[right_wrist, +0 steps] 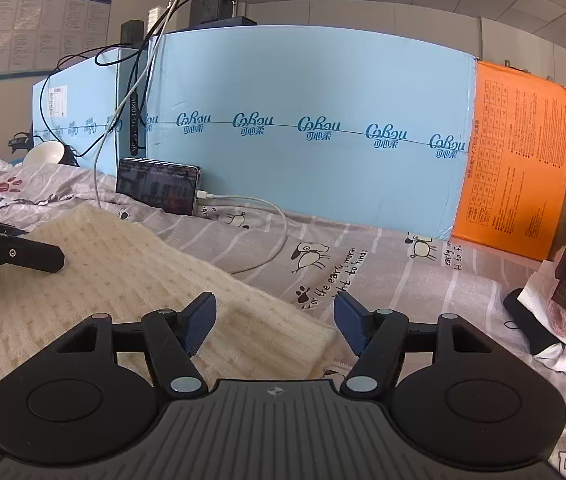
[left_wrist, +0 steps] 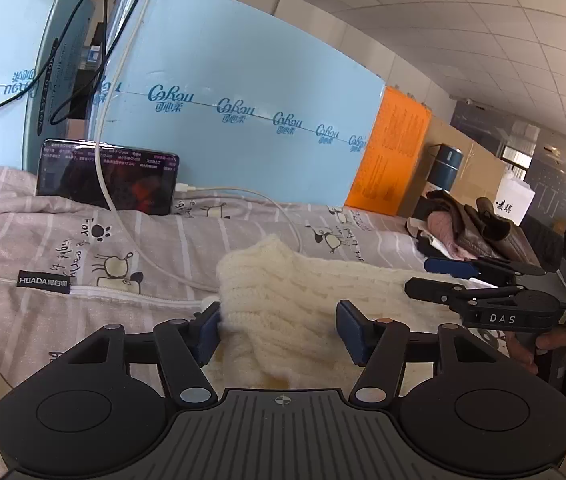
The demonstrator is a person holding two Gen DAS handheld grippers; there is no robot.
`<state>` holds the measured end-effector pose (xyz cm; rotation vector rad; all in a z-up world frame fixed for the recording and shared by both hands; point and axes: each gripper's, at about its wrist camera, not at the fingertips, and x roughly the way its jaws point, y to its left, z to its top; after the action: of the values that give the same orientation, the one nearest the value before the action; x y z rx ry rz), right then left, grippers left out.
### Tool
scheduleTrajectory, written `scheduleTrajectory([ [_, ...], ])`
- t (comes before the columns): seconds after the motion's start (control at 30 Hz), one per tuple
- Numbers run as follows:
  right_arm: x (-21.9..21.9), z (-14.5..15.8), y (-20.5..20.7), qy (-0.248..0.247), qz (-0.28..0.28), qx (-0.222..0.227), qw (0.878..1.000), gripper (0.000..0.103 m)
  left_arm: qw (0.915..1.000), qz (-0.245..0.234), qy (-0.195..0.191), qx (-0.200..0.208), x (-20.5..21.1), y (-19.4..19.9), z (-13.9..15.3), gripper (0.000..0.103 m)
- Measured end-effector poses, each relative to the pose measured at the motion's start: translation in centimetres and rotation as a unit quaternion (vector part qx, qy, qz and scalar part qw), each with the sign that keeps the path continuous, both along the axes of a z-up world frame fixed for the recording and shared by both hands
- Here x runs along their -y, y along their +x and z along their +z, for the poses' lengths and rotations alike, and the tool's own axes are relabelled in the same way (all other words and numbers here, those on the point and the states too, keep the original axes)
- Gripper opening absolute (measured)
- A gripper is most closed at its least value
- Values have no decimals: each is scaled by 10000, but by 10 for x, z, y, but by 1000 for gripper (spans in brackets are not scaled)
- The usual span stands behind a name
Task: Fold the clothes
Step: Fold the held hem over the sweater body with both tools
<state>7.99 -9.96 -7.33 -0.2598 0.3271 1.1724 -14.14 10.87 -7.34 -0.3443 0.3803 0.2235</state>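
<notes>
The cream cable-knit sweater point(left_wrist: 303, 300) lies on the penguin-print bed sheet point(left_wrist: 83, 248), spread roughly flat with one part bunched and doubled over near the left tongs point(left_wrist: 277, 330). Whether this is a fold in progress or loose slack cannot be determined.

Left tongs: jaws wide, straddling the bunched knit. The left blue pad touches the fabric edge; the right pad stands clear of it. Nothing is clamped. This placement suits a pinch on the raised ridge.

Right tongs point(right_wrist: 275, 320): jaws wide, poised over the sweater's near corner point(right_wrist: 303, 340), holding nothing. The position brackets the hem edge, where a grip would control the whole side of the garment.

A phone point(right_wrist: 159, 190) leans on the blue carton point(right_wrist: 323, 100) behind the bed, its white charging cable point(right_wrist: 279, 232) trailing across the sheet near the sweater's far edge. A pile of other garments point(left_wrist: 467, 228) sits well to the right.

Judgement: the cable lies close enough to snag if the knit is swept rearward.
</notes>
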Motion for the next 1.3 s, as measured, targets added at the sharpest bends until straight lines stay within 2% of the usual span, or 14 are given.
scheduleTrajectory([
  [0.07, -1, -1, 3, -47, 17, -122, 9999, 80, 10000, 66, -44, -61, -2, 2, -3, 50],
  [0.1, -2, -2, 3, -102, 7, -153, 9998, 83, 9998, 119, -7, -171, -2, 5, -4, 50],
  [0.27, -1, -2, 7, -159, -95, -352, 9992, 85, 9984, 302, 211, -419, 1, 10, -5, 54],
  [0.37, 5, 1, 8, -90, -111, -584, 9982, 86, 9976, 484, 279, -411, 3, 5, -1, 67],
  [0.43, 9, 4, 8, -45, -110, -755, 9971, 87, 9969, 697, 250, -271, 5, -7, 7, 80],
  [0.5, 17, 8, 7, 62, -82, -958, 9953, 90, 9962, 860, 46, -104, 5, -21, 12, 91],
  [0.53, 21, 9, 9, 127, -86, -1119, 9936, 91, 9955, 941, -131, -33, 5, -31, 15, 93],
  [0.7, 31, 6, 26, 186, -154, -2130, 9768, 92, 9894, 1074, -960, -195, 7, -72, 15, 94],
  [0.9, 24, -4, 45, 40, -235, -3077, 9512, 92, 9805, 649, -1835, -272, 21, -105, 9, 95],
  [1.0, 18, -7, 49, 36, -248, -3324, 9428, 92, 9780, 339, -2032, -320, 32, -98, 4, 95],
  [1.13, 3, -11, 50, 62, -6, -3580, 9337, 92, 9729, 20, -2290, -319, 34, -67, -6, 98],
  [1.2, -2, -13, 48, 108, 82, -3646, 9311, 92, 9724, 77, -2329, -111, 35, -54, -10, 102],
  [1.3, -6, -15, 45, 179, 167, -3721, 9279, 92, 9729, 429, -2270, 49, 34, -34, -9, 102],
])
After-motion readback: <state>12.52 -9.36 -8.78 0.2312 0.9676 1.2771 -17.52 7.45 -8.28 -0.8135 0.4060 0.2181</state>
